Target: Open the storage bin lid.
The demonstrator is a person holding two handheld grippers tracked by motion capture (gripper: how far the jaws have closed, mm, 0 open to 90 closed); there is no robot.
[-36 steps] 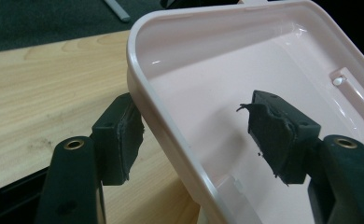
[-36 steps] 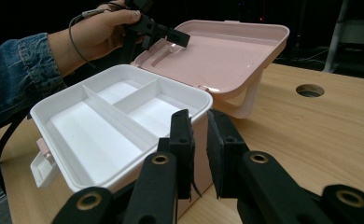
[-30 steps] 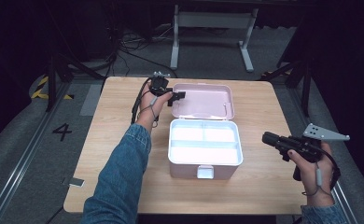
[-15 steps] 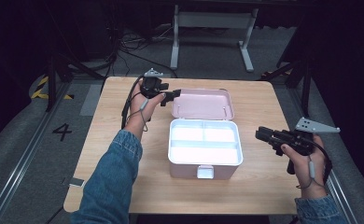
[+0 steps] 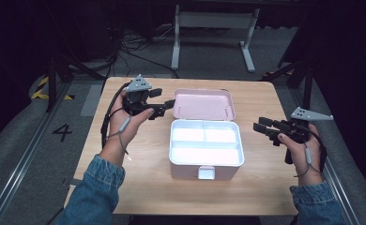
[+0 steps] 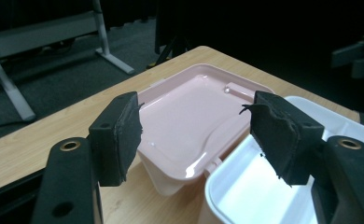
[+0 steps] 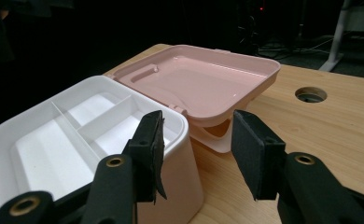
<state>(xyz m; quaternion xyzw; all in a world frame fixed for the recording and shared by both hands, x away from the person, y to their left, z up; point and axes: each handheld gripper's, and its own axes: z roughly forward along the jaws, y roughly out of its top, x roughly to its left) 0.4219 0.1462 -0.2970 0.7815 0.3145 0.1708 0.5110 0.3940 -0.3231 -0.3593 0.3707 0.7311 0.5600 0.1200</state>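
The pink lid (image 5: 203,104) lies flung back just ahead of the left gripper (image 5: 168,104), whose jaws gape empty. The right gripper (image 5: 258,127), also released, waits beside the white box (image 5: 206,149). Closing looks next: catch the lid's edge, swing it over.

Looking down and forward from above the table (image 5: 125,187); riding close behind each jaw pair, facing inward from opposite sides; sharing the open pink box (image 5: 206,149) (image 6: 189,116) (image 7: 124,126).

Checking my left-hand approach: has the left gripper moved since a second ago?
Yes. In the high view the left gripper has drawn slightly back from the pink lid, toward the table's left edge, jaws open.
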